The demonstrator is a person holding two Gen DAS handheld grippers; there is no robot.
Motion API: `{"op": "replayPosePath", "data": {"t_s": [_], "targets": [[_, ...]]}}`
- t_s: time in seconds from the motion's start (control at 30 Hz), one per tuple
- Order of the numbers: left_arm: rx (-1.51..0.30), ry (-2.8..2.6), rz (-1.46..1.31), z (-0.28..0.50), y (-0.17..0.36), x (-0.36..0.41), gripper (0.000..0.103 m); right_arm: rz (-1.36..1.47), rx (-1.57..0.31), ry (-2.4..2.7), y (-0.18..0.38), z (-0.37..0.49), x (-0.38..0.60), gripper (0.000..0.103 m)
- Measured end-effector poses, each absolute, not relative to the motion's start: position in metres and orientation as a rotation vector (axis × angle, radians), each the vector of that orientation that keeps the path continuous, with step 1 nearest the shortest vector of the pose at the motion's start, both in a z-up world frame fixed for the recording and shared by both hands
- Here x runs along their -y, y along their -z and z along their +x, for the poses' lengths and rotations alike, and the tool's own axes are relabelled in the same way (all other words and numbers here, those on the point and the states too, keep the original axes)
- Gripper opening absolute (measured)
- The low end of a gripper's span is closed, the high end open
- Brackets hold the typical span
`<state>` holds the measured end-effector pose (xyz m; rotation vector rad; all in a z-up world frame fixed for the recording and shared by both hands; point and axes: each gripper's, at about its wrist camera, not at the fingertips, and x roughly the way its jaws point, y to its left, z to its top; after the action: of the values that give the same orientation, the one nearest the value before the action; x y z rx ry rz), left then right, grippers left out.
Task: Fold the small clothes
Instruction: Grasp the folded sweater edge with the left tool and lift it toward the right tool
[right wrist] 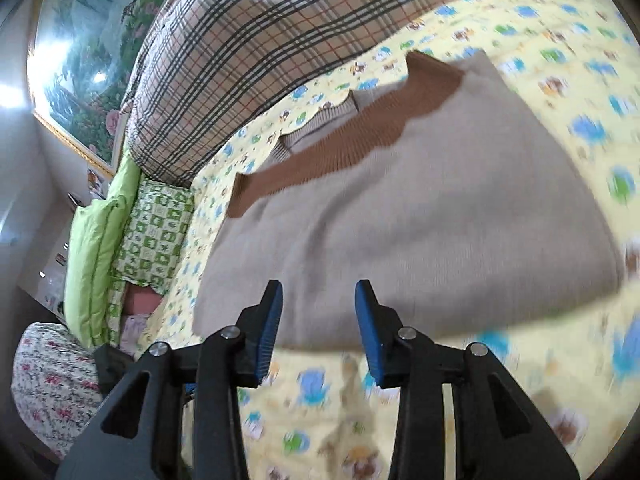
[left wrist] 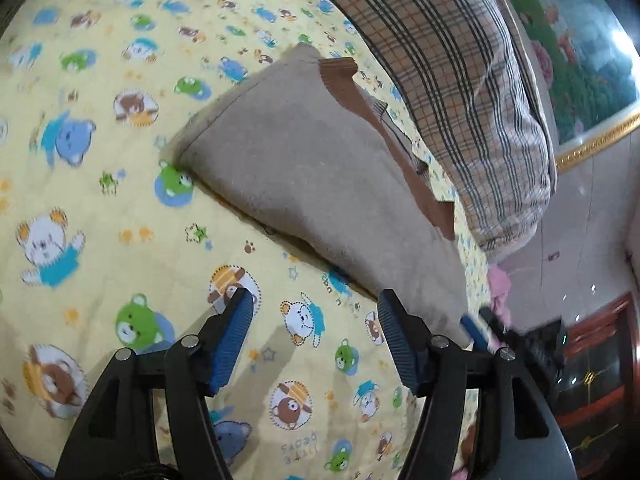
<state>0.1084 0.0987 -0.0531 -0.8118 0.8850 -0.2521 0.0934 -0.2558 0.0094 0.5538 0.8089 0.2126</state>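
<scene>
Bed: yellow bear-print sheet [left wrist: 120, 208], plaid quilt [left wrist: 460, 80] along its far edge.
Sweater [left wrist: 312, 184]: beige, brown-trimmed, folded flat mid-bed beside the quilt.
Left tool [left wrist: 316, 320]: spread wide, empty.
Right tool [right wrist: 319, 316]: parted, empty, over sweater's near edge.

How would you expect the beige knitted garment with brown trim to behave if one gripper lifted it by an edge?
The beige knitted garment would probably droop and unfold, since it lies soft and layered. Its knit should grip the ribbed pads rather than slip. It looks light.

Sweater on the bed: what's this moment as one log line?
sweater: folded, flat on bedsheet | left gripper: open, empty | right gripper: open, empty
</scene>
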Motion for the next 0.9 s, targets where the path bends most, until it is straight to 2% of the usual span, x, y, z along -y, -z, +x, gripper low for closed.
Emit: {"op": "replayPosePath", "data": {"t_s": [0.17,0.4,0.7,0.8,0.9], "targets": [[-0.827,0.195,-0.852,0.12,0.055,-0.091,0.074,0.573,-0.82,-0.226,-0.007,0.067,0.248,0.04],[-0.745,0.107,-0.932,0.159,0.06,-0.097,0.074,0.555,-0.796,-0.228,-0.019,0.053,0.246,0.041],[-0.727,0.078,-0.97,0.195,0.058,-0.11,0.074,0.547,-0.799,-0.201,-0.017,0.062,0.255,0.045],[-0.727,0.081,-0.969,0.202,0.056,-0.112,0.071,0.538,-0.805,-0.18,-0.016,0.074,0.265,0.045],[-0.733,0.084,-0.952,0.209,0.053,-0.111,0.059,0.552,-0.8,-0.176,-0.018,0.085,0.276,0.045]]}}
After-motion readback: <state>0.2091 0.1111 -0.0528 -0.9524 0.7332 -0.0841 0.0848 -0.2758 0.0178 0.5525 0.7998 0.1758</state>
